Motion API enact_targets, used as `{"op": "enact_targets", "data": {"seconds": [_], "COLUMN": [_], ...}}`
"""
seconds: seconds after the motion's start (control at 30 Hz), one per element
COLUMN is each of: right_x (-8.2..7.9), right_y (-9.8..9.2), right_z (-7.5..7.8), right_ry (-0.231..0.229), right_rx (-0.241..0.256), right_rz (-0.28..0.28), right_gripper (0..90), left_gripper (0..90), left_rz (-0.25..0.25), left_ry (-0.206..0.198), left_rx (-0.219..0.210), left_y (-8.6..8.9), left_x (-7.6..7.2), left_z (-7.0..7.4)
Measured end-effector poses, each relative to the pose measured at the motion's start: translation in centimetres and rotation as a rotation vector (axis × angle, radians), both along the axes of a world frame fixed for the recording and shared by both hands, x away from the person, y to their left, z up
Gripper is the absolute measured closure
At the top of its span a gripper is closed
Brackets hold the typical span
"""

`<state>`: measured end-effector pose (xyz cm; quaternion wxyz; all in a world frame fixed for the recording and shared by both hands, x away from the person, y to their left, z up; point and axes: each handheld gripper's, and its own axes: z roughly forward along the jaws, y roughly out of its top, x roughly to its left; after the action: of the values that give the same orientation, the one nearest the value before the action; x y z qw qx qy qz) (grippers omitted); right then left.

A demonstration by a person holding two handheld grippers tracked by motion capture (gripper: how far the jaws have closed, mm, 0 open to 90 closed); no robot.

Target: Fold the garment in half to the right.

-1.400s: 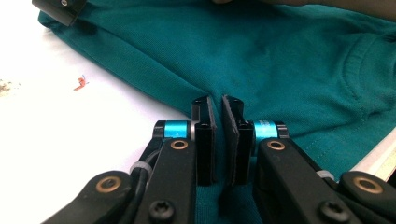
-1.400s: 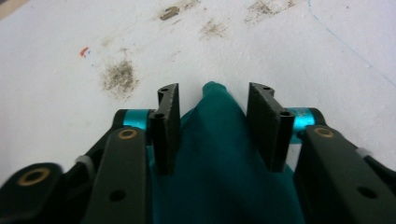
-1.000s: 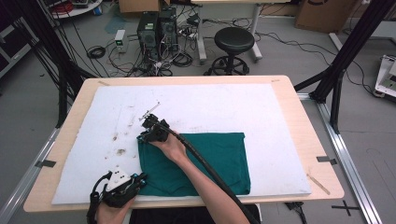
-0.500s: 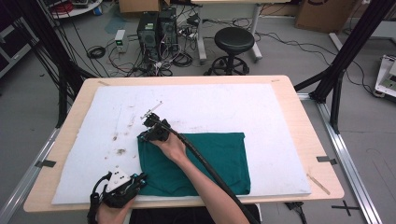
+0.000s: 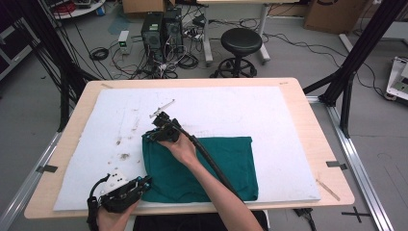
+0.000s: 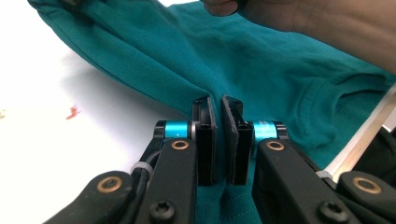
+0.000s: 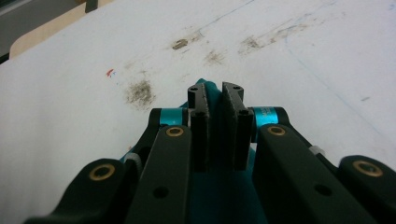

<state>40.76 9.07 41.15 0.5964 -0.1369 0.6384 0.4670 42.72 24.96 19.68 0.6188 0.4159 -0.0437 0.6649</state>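
Nothing moved; tools [image 5: 161,129] grip cloth [image 5: 216,163]

One folded teal cotton garment [image 5: 202,166] lay at the lower centre of the frame on one white foam-covered wooden table [image 5: 269,113]. Two black two-jaw grippers were there: left gripper [image 5: 144,182] and right gripper [image 5: 155,130] (each in one hand). One round black stool [image 5: 240,42] stood at the top.

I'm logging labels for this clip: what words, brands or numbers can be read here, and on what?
No text can be read.
Cardboard box on the floor: dark printing, too blurred to read.
Computer towers: no legible label.
Teal shirt, clamped by the left gripper and right gripper: no print visible.
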Motion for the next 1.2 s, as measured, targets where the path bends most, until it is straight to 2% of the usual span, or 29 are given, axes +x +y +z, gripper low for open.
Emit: {"op": "enact_targets", "data": {"seconds": [0.07, 0.23, 0.37, 0.6, 1.03, 1.2], "right_x": [0.0, -0.4, -0.6, -0.4, -0.8, -0.7], "right_y": [-0.6, -2.3, -3.6, -5.9, -9.5, -11.1], "right_z": [0.1, 0.0, -0.2, -0.5, -1.3, -1.5], "right_ry": [0.006, 0.001, -0.015, -0.012, -0.043, -0.039], "right_rx": [0.008, 0.026, 0.026, 0.053, 0.091, 0.11], "right_rz": [0.006, 0.026, 0.018, 0.03, 0.031, 0.037], "right_gripper": [82.9, 82.8, 82.8, 82.8, 83.3, 83.4], "left_gripper": [84.1, 84.0, 84.0, 84.0, 84.2, 84.1], "left_rz": [-0.021, -0.038, -0.029, -0.022, -0.021, -0.025], "left_ry": [0.008, 0.017, 0.018, 0.016, 0.014, 0.02], "left_rx": [0.013, 0.055, 0.085, 0.129, 0.191, 0.22], "left_y": [-0.2, -1.1, -2.5, -4.6, -7.6, -8.8], "left_x": [-0.2, -0.5, -0.4, -0.4, -0.3, -0.2], "left_z": [0.2, 0.7, 0.9, 1.4, 1.9, 2.2]}}
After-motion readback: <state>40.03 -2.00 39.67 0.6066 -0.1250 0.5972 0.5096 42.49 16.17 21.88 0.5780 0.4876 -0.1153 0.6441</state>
